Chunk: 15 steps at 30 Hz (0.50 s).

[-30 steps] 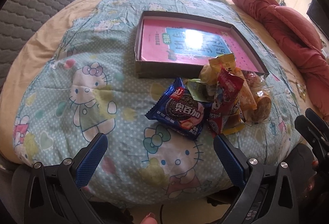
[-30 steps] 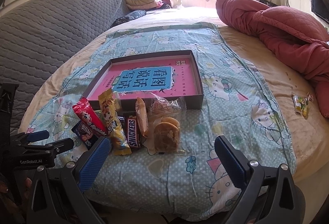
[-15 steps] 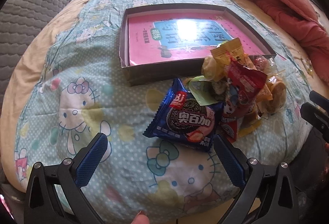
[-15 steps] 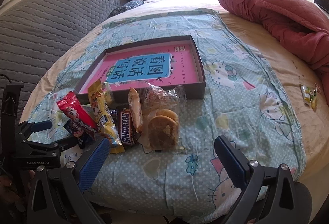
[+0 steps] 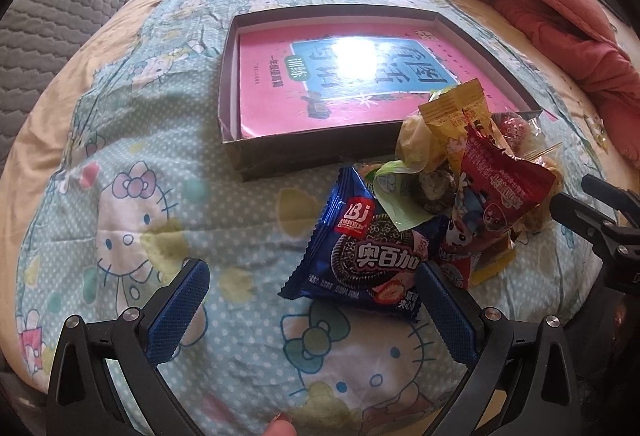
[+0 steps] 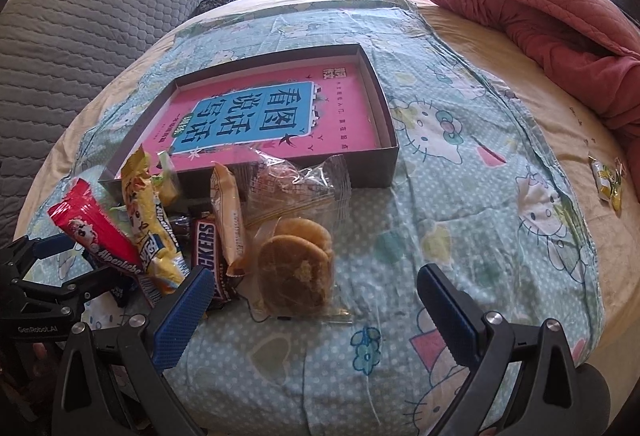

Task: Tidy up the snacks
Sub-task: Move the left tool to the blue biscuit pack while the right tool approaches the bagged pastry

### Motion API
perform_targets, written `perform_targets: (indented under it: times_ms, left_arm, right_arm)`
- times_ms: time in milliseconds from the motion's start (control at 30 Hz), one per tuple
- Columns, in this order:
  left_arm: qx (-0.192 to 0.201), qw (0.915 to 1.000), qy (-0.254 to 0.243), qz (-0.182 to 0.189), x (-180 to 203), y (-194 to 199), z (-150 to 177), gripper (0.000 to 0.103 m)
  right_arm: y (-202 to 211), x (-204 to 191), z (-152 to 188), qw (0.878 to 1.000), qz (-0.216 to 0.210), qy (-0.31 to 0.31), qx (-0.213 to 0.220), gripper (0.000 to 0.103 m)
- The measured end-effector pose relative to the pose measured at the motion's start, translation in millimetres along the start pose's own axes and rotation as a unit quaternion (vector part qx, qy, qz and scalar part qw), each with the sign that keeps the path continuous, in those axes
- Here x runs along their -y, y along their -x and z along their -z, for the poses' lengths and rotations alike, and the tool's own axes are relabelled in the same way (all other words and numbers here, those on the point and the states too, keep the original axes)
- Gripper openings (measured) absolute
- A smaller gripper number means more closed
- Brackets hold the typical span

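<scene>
Left wrist view: blue cookie packet [image 5: 362,258], crinkled, lying flat

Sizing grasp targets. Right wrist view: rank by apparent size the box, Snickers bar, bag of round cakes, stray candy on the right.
1. Box, clearly largest.
2. Bag of round cakes, though nearness to the camera inflates it.
3. Snickers bar, partly hidden, so unsure.
4. Stray candy, smallest, but farther away.

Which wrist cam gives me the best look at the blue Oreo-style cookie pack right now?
The left wrist view: the blue cookie pack lies face up, unobstructed, just ahead of the open left gripper. In the right wrist view only a dark blue corner peeks from under the red Alpenliebe pack.
</scene>
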<state>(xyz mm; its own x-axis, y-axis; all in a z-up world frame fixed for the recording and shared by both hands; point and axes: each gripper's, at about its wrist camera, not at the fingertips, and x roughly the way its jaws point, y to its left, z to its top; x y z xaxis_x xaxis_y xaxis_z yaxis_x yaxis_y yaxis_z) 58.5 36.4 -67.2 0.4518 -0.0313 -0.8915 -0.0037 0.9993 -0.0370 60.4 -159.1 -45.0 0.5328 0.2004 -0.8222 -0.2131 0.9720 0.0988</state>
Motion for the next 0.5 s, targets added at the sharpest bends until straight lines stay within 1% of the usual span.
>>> perform_targets:
  times_ms: [233, 333, 433, 500]
  left_arm:
    - [0.005, 0.9996, -0.026, 0.01, 11, 1, 1, 0.102]
    - [0.007, 0.999, -0.045, -0.004, 19, -1, 3, 0.102]
    - [0.004, 0.999, -0.043, -0.015, 16, -7, 0, 0.102]
    - [0.003, 0.9996, -0.027, -0.008, 9, -7, -2, 0.103]
  right_arm:
    - [-7, 5, -3, 1.0, 0.006, -0.015, -0.003, 0.102]
    - [-11, 9, -4, 1.0, 0.011, -0.023, -0.006, 0.102]
    - [-16, 10, -5, 1.0, 0.016, -0.023, -0.012, 0.101]
    - [-19, 5, -4, 1.0, 0.018, -0.014, -0.015, 0.097]
